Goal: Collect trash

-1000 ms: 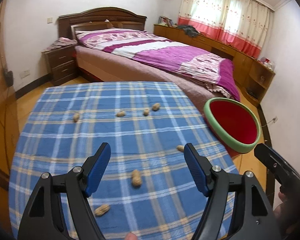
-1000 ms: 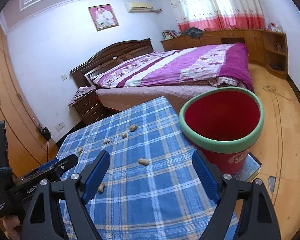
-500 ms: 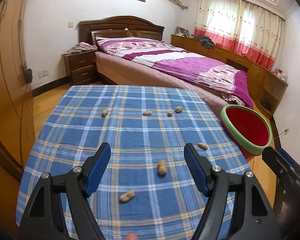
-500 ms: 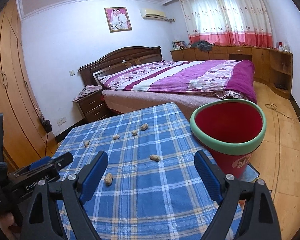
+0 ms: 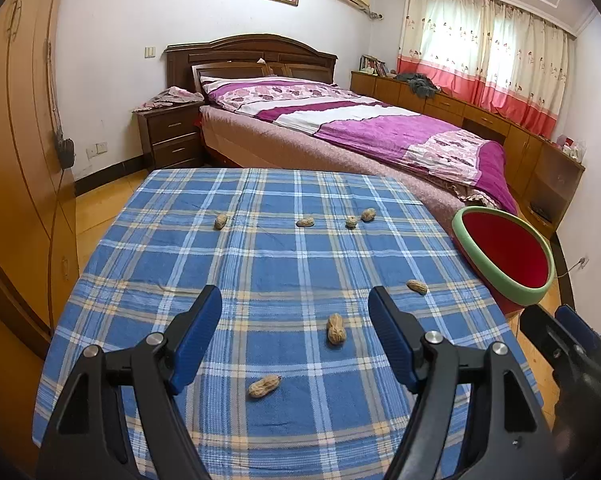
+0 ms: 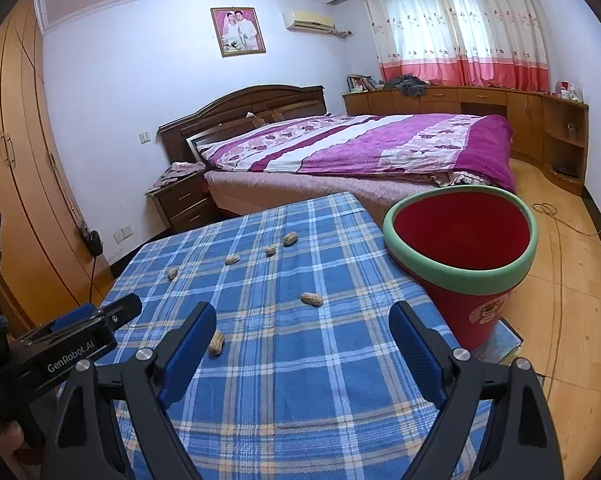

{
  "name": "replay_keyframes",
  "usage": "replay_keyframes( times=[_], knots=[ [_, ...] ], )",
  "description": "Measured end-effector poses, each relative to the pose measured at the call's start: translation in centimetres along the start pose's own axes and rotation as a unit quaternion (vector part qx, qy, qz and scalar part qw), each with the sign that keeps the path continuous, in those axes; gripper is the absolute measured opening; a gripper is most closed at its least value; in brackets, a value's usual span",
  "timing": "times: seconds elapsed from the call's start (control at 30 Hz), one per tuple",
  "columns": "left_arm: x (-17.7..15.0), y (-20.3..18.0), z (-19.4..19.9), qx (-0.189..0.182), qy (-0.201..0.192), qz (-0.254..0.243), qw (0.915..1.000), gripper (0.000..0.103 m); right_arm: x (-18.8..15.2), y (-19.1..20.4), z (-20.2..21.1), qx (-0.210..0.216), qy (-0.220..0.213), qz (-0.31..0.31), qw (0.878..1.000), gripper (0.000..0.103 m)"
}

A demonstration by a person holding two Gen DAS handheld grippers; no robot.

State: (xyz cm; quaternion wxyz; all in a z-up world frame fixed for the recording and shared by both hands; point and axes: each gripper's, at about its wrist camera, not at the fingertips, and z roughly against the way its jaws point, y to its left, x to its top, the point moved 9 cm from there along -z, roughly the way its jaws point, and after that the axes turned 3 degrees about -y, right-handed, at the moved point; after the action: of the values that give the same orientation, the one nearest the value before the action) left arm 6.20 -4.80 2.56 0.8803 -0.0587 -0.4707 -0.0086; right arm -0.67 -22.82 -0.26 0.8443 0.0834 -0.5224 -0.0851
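In the left wrist view, the left gripper [image 5: 294, 334] at the bottom is spread wide and holds nothing. Peanuts [image 5: 335, 329] lie on the blue checked tablecloth [image 5: 260, 264]. The red bin [image 5: 504, 254] is at the right edge.

In the right wrist view, the right gripper [image 6: 302, 350] is spread wide too, empty. The red bin [image 6: 460, 256] stands right of the tablecloth [image 6: 300, 380], peanuts [image 6: 311, 299] in the middle.

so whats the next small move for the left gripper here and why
Probably ease the left gripper forward and down onto the nearest upright peanut. Its jaws are open and empty, that peanut already lies between them on the blue plaid cloth, and the red bin stands beside the table's right edge.
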Motion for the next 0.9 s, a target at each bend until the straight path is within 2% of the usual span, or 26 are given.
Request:
replay_keyframes(
  times=[0.9],
  knots=[
    [-0.1, 0.02, -0.34, 0.002, 0.0, 0.001, 1.0, 0.075, -0.11, 0.05, -0.26, 0.0, 0.005, -0.002, 1.0, 0.09]
  ],
)
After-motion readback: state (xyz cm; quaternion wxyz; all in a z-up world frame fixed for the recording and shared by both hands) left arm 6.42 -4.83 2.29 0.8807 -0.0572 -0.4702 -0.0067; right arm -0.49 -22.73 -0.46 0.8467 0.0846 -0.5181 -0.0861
